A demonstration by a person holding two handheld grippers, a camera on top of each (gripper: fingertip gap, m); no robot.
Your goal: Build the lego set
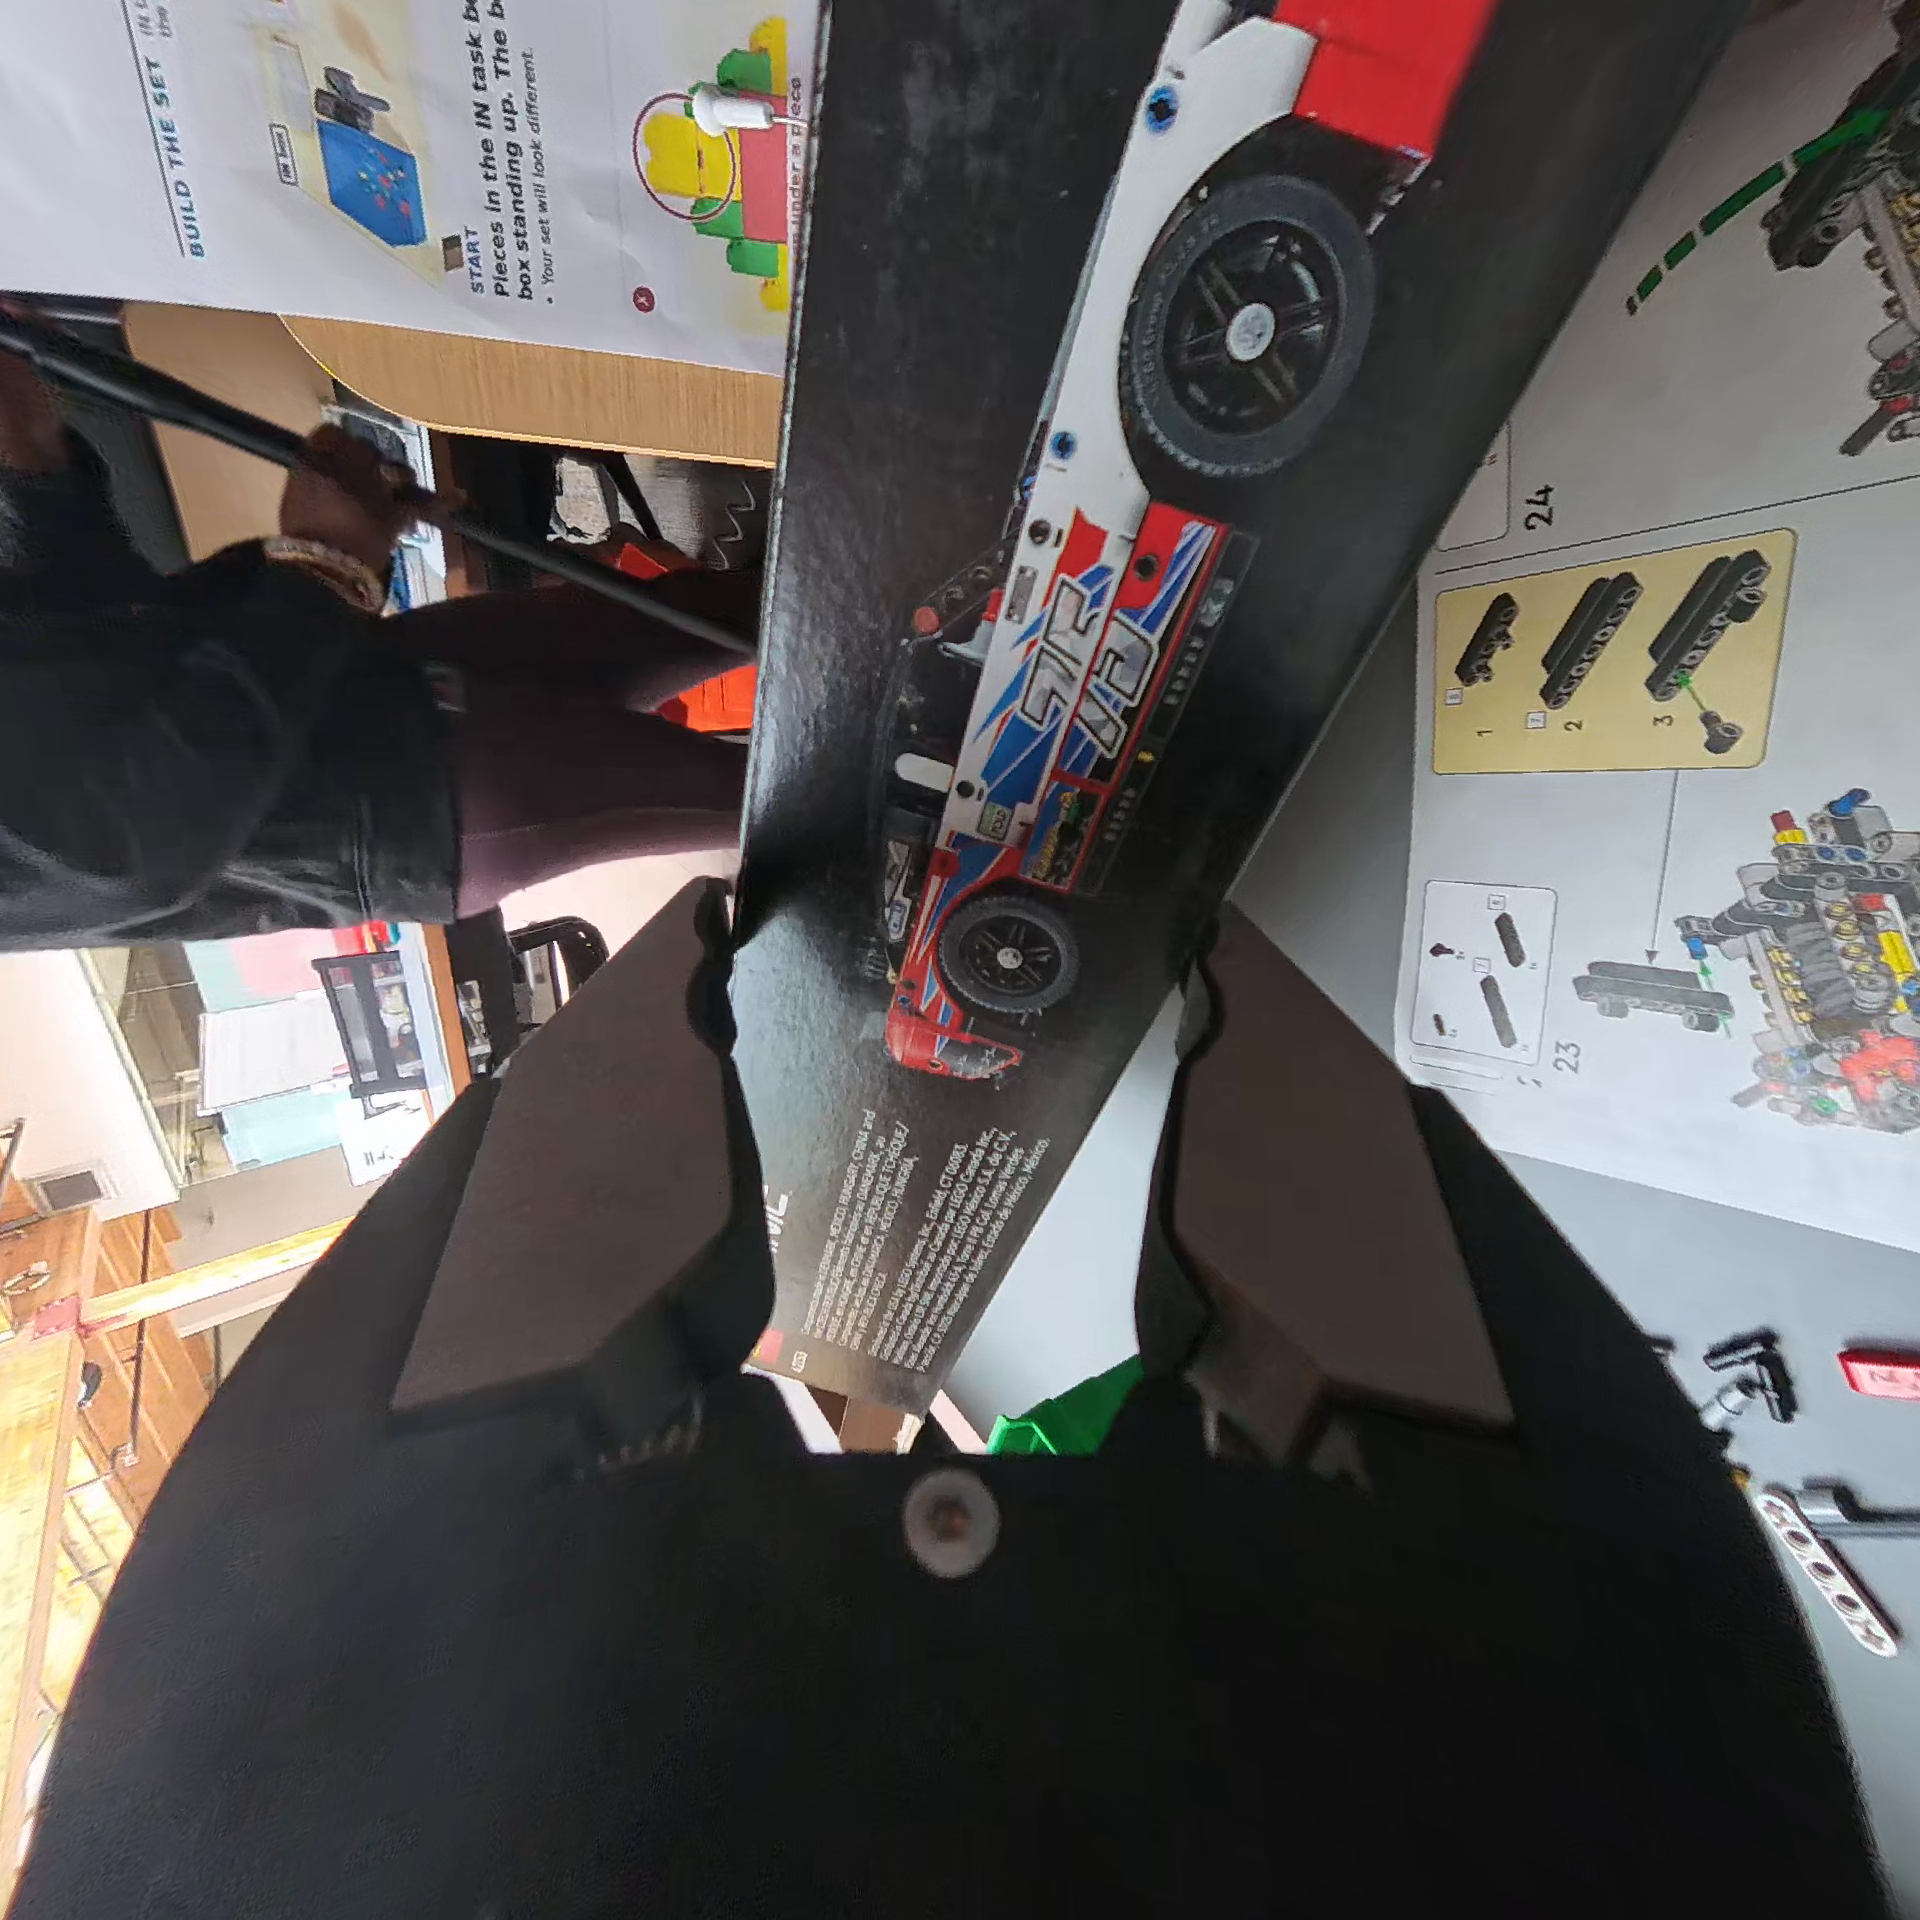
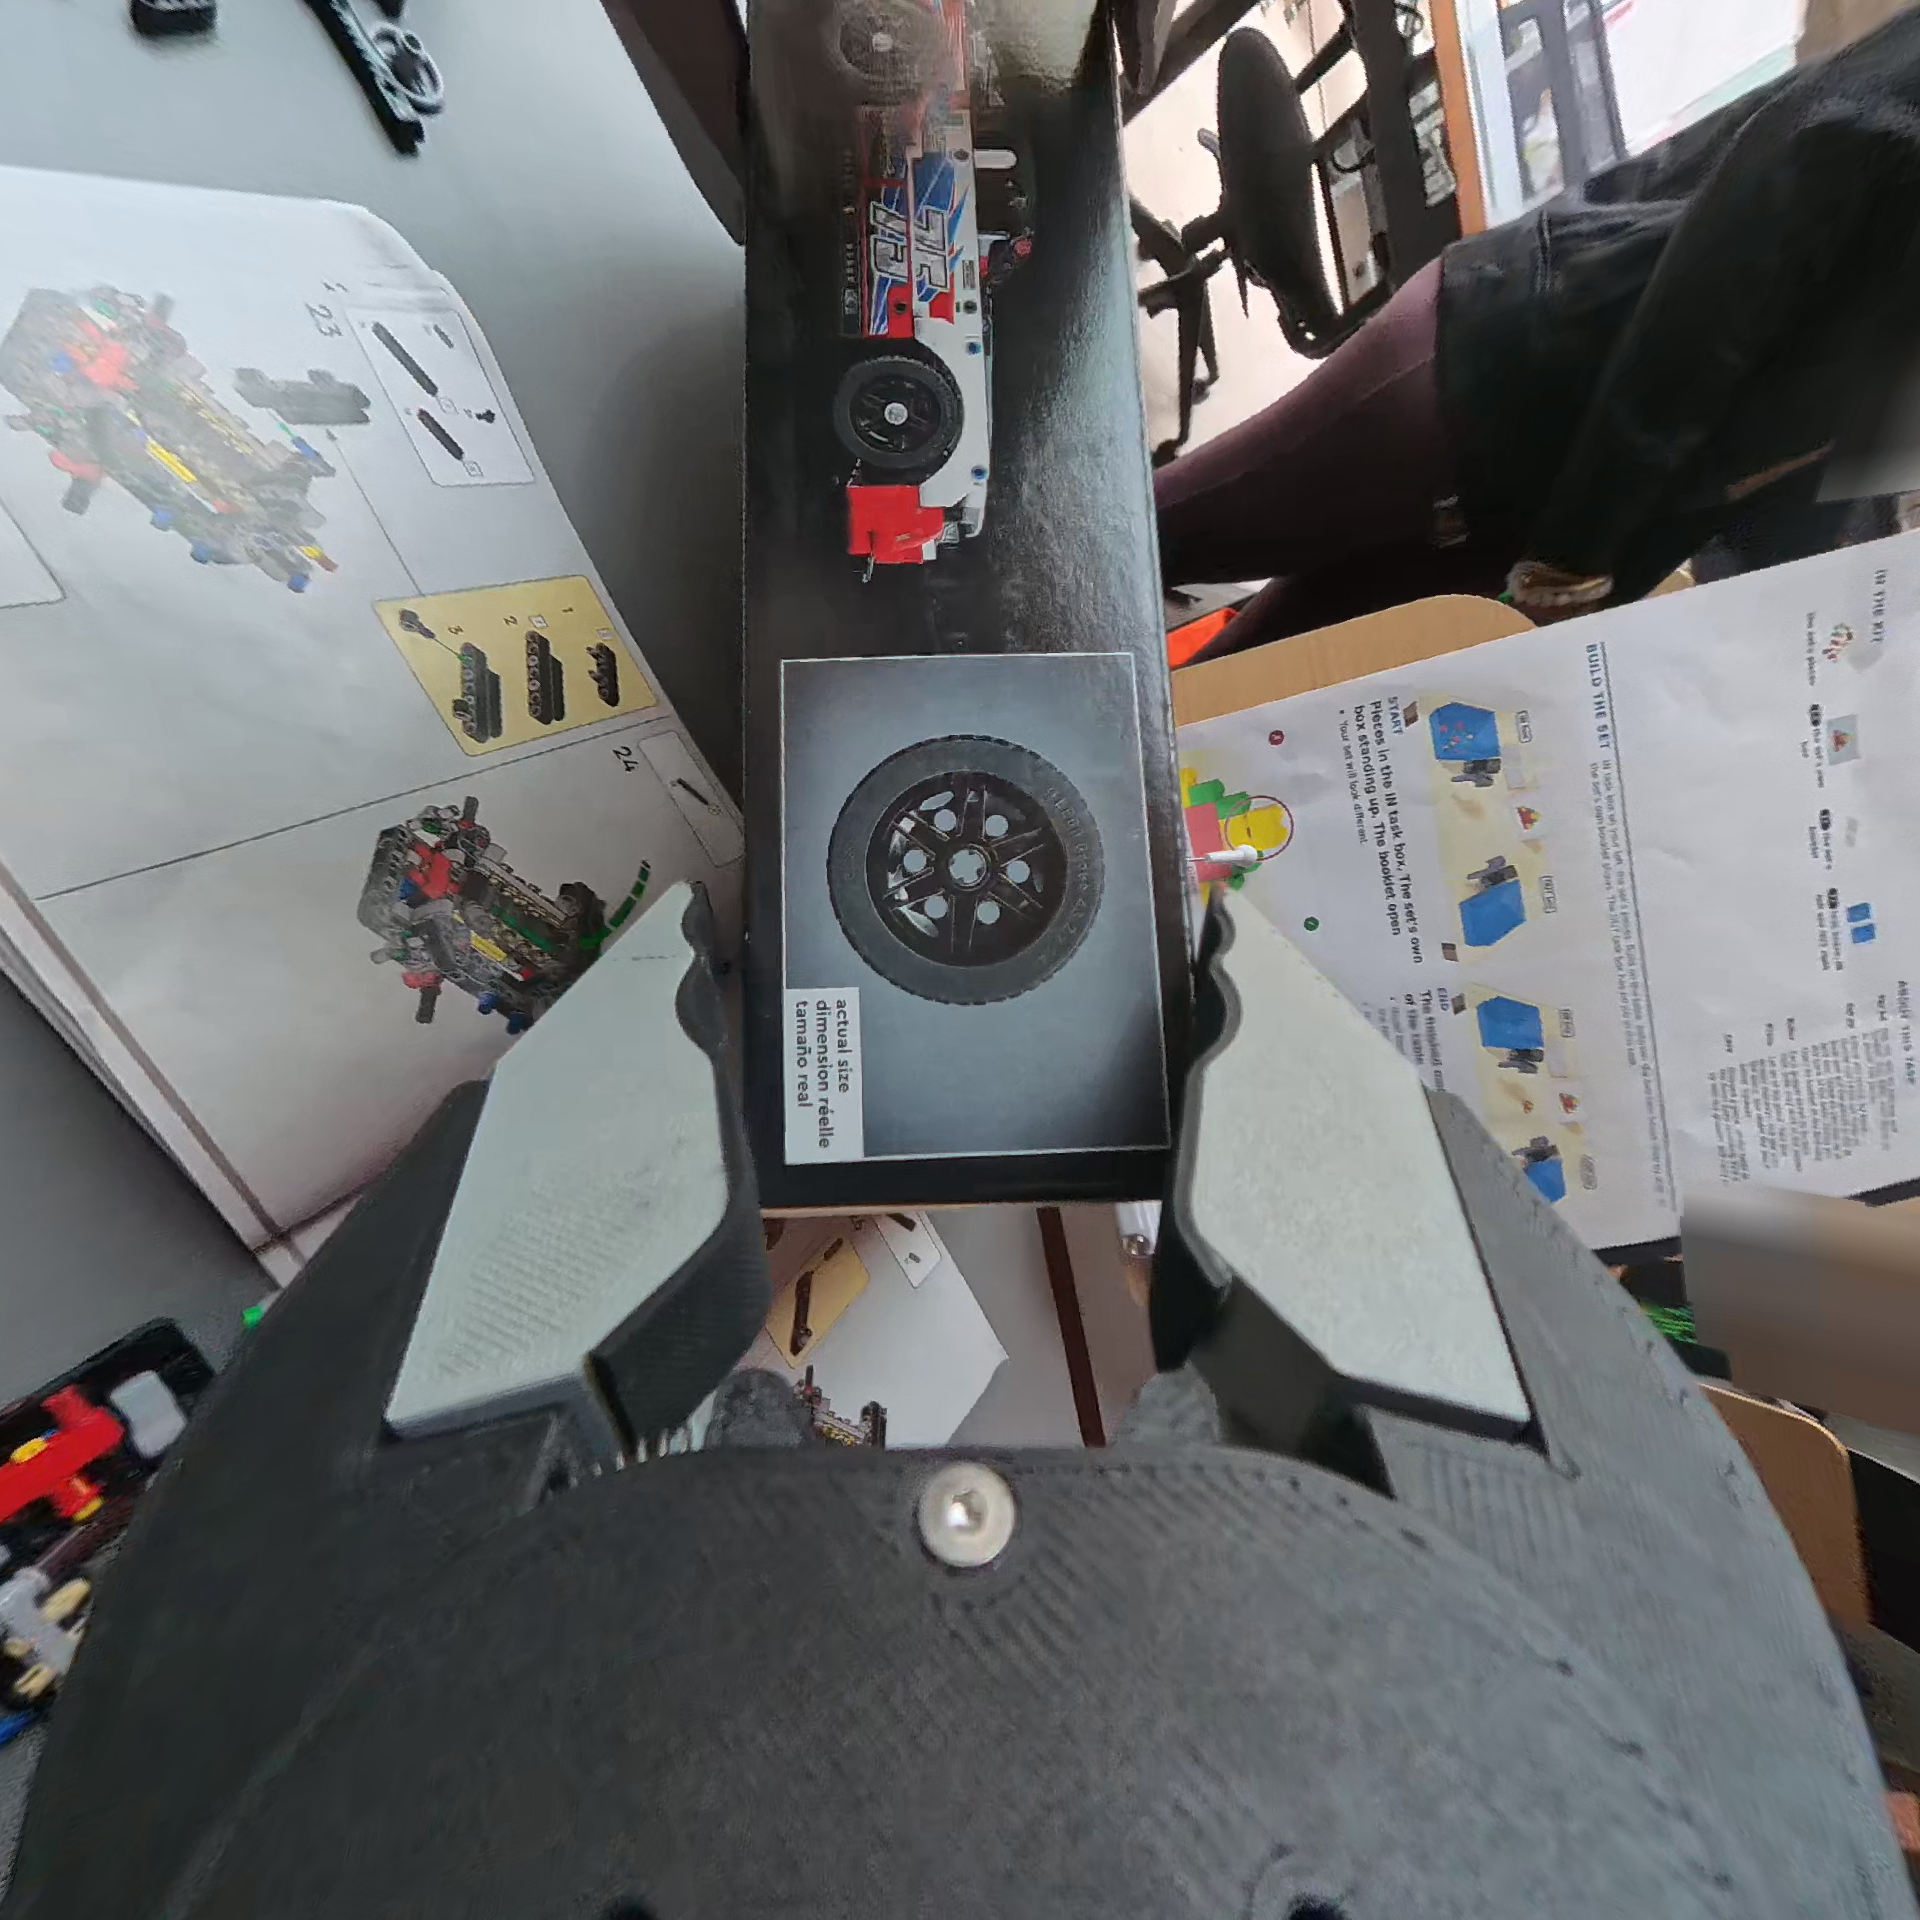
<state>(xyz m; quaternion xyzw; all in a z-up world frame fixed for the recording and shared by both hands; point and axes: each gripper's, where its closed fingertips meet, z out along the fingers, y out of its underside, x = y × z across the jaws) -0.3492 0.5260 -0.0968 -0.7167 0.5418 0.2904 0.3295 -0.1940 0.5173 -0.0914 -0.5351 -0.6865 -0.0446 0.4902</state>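
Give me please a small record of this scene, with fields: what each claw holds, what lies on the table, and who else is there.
left claw: shut on one end of the black set box
right claw: shut on the box's other end
box: held between both claws, above the table
instruction booklet: open on the grey table
printed sheet: beside the box
loose pieces: on the table
person: nearby, dark sleeve

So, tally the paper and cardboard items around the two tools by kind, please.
Black box with a car picture, gripped at opposite ends by both tools: 1
Open instruction booklet: 1
Printed sheet: 1
Total: 3
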